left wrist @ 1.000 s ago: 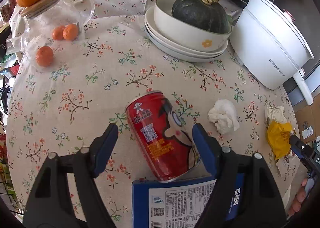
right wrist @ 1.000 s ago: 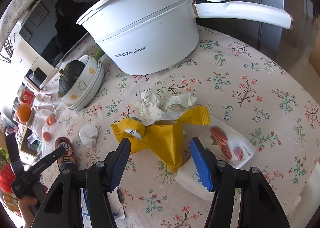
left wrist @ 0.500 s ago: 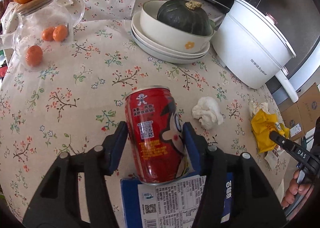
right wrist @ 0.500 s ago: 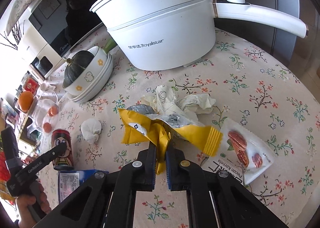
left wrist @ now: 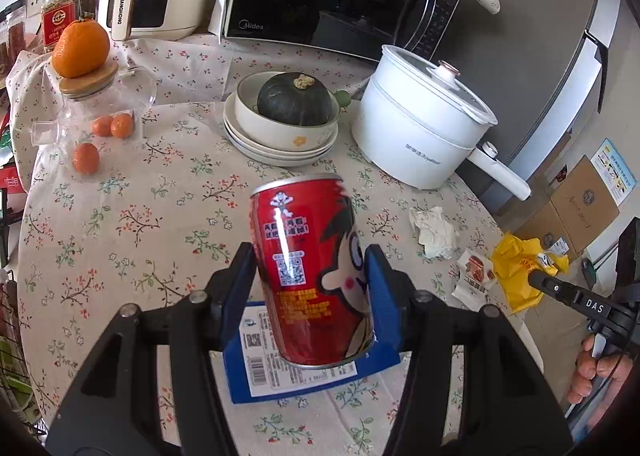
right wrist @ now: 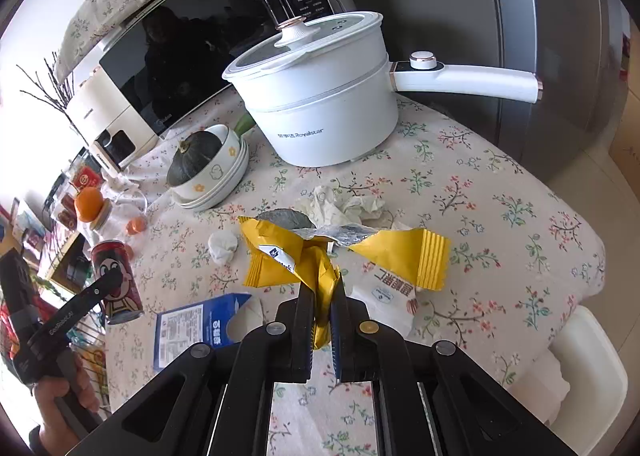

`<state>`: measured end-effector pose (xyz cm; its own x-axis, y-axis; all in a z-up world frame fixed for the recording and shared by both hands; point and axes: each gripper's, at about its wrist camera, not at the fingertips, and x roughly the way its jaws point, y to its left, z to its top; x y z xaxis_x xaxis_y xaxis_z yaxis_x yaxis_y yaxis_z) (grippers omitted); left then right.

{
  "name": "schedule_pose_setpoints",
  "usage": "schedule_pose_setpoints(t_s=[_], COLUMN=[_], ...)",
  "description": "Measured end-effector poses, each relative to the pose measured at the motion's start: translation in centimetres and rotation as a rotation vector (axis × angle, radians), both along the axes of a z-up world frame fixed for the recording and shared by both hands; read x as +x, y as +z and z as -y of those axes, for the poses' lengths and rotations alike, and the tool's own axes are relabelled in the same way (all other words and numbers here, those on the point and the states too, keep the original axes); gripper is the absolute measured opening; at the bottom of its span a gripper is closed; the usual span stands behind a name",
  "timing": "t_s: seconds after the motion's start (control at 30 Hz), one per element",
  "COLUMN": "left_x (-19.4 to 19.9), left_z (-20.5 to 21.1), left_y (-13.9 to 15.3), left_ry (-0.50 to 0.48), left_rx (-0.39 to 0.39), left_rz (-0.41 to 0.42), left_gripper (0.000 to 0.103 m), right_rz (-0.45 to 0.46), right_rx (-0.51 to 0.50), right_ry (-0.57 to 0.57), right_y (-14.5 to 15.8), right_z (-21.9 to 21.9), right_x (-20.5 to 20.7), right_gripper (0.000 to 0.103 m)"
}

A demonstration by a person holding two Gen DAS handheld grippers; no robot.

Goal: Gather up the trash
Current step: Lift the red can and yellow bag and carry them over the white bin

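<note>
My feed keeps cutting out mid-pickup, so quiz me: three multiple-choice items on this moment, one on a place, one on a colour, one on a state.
1. Where is the squash?
A. in the top bowl of the stack
B. inside the white pot
C. on the blue carton

2. What colour is the wrapper in the right gripper?
A. green
B. yellow
C. purple

3. What state is the can in?
A. lying on its side on the cloth
B. standing untouched by the pot
C. clamped in the left gripper, off the table

Answers:
1. A, the dark squash sits in the bowl beside the pot.
2. B, yellow foil is pinched between the shut fingers.
3. C, both pads press its sides and its base hangs above the carton.
</note>
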<state>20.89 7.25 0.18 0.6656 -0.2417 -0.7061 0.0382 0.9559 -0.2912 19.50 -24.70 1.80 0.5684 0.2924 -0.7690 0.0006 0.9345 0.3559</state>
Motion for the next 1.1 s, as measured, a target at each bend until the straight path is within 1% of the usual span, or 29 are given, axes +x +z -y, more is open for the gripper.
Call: schedule_pose_setpoints(t_s=[0.13, 0.23, 0.3, 0.4, 0.47, 0.57, 0.63, 0.7, 0.8, 0.9, 0.93, 1.0, 1.07, 1.1], left_x=[-3.0, -5.3, -6.6, -8.5, -9.4, -10.3, -10.1, -10.2, -9.9, -10.0, -9.9, -10.0, -10.5, -10.8], left_z=[1.2, 2.1, 2.5, 3.1, 3.4, 3.6, 3.6, 3.5, 3.4, 3.5, 3.5, 3.4, 3.3, 3.3], left_y=[0.7, 0.8, 0.6, -0.2, -1.2, -2.7, -4.1, -5.3, -6.6, -7.3, -7.4, -7.3, -7.2, -7.2], left_ry=[-0.038, -0.067, -0.082, -0.095, -0.109, -0.126, -0.144, -0.139, -0.142, -0.151, -0.152, -0.146, -0.135, -0.133], left_rx=[-0.01, -0.019, -0.037, -0.058, -0.068, -0.032, -0.014, 0.006, 0.016, 0.021, 0.023, 0.025, 0.019, 0.008], left_rz=[0.012, 0.018, 0.008, -0.026, -0.068, -0.13, -0.195, -0.222, -0.245, -0.249, -0.251, -0.255, -0.259, -0.262], left_gripper=[0.057, 0.057, 0.057, 0.057, 0.057, 0.057, 0.057, 0.057, 0.058, 0.058, 0.059, 0.068, 0.072, 0.073], right_rz=[0.006, -0.007, -0.019, -0.051, -0.102, -0.121, -0.119, -0.126, -0.135, -0.131, -0.131, -0.133, -0.132, -0.131], right_rx=[-0.006, -0.007, -0.007, -0.005, -0.029, -0.034, -0.043, -0.053, -0.062, -0.072, -0.072, -0.068, -0.071, -0.073], right_ry=[0.001, 0.004, 0.0, 0.011, 0.016, 0.042, 0.059, 0.068, 0.086, 0.107, 0.109, 0.113, 0.117, 0.126], right_y=[0.9, 0.8, 0.4, -0.9, -2.0, -2.8, -3.0, -3.4, -3.9, -4.0, -4.1, -4.1, -4.0, -3.9], right_z=[0.4, 0.7, 0.9, 1.2, 1.0, 0.9, 0.5, 0.1, -0.7, -1.4, -1.5, -1.5, -1.5, -1.6], right_x=[-3.3, -5.4, -6.7, -8.3, -8.9, -9.8, -10.1, -10.0, -9.7, -9.3, -9.1, -8.9, -8.9, -8.9], right_gripper=[0.007, 0.007, 0.007, 0.007, 0.007, 0.007, 0.007, 0.007, 0.007, 0.007, 0.007, 0.007, 0.007, 0.007])
